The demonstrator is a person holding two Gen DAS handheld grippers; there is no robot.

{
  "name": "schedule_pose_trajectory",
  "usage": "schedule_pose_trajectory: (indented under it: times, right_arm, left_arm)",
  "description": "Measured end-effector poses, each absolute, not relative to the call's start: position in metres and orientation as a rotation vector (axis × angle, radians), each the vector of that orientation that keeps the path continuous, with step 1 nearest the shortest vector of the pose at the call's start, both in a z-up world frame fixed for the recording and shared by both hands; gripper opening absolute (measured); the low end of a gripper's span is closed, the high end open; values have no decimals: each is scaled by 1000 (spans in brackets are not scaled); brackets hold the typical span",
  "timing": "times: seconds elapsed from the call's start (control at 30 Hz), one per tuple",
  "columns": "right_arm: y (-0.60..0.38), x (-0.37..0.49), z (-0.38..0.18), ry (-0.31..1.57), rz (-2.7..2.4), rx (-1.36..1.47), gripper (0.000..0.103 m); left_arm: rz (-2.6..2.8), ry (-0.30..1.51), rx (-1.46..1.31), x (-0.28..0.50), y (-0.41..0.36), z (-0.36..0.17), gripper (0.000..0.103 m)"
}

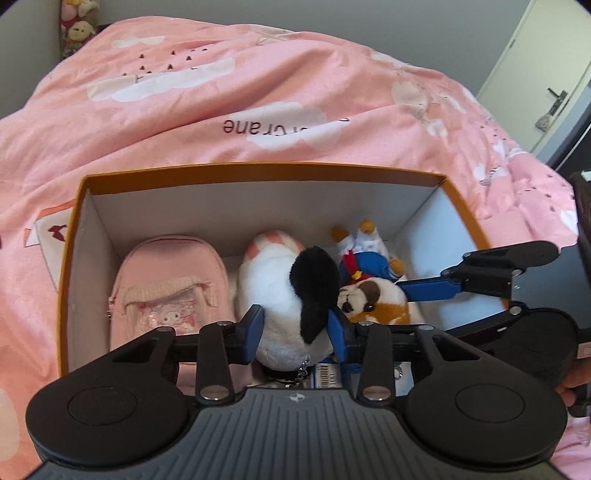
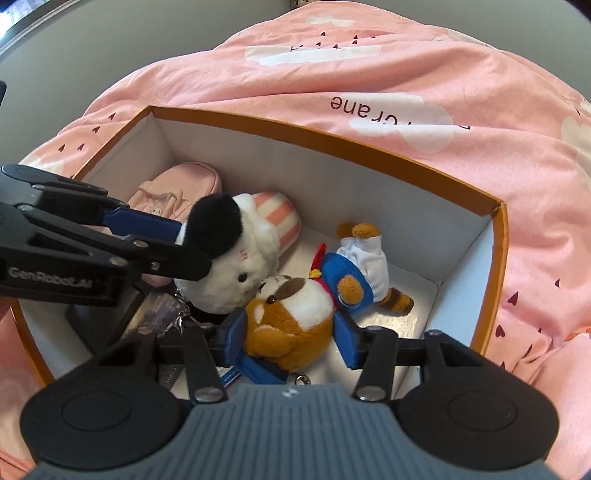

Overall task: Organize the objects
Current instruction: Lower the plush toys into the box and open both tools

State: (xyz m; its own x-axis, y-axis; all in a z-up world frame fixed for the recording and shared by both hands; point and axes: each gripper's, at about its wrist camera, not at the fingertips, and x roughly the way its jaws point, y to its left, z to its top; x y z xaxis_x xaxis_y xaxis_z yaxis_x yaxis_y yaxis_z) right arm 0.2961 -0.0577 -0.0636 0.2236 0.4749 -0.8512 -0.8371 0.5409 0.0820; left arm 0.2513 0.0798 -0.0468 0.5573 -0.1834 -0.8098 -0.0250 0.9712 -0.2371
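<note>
An orange-rimmed box (image 1: 258,168) (image 2: 332,142) with white walls sits on a pink duvet. Inside it lies a white plush with a black ear (image 1: 295,288) (image 2: 229,266) and a pink striped hat. My left gripper (image 1: 295,326) is shut on it, blue pads pressing both sides. Next to it lies a brown-and-white plush in a blue sailor suit (image 1: 373,299) (image 2: 291,325). My right gripper (image 2: 291,336) is shut on its head. A pink pouch (image 1: 166,288) (image 2: 177,188) stands at the box's left end.
The pink duvet (image 1: 258,92) surrounds the box. A dark flat item (image 2: 110,321) and a barcoded card (image 1: 325,376) lie at the box's near side, under the grippers. Soft toys (image 1: 77,29) sit far left. A door (image 1: 535,74) stands at the right.
</note>
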Motion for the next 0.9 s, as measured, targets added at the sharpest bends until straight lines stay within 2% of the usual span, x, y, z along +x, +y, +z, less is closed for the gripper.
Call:
schedule_pose_trajectory:
  times: [0.17, 0.53, 0.9]
  right_arm:
    - [-45, 293, -69, 928, 1050, -570, 50]
    - [-36, 280, -60, 818, 1262, -965, 47]
    - [-12, 280, -69, 681, 1231, -985, 48]
  left_arm:
    - [-63, 965, -217, 246, 80, -45, 40]
    - [-77, 962, -246, 246, 86, -47, 39]
    - [-54, 986, -264, 253, 85, -54, 40]
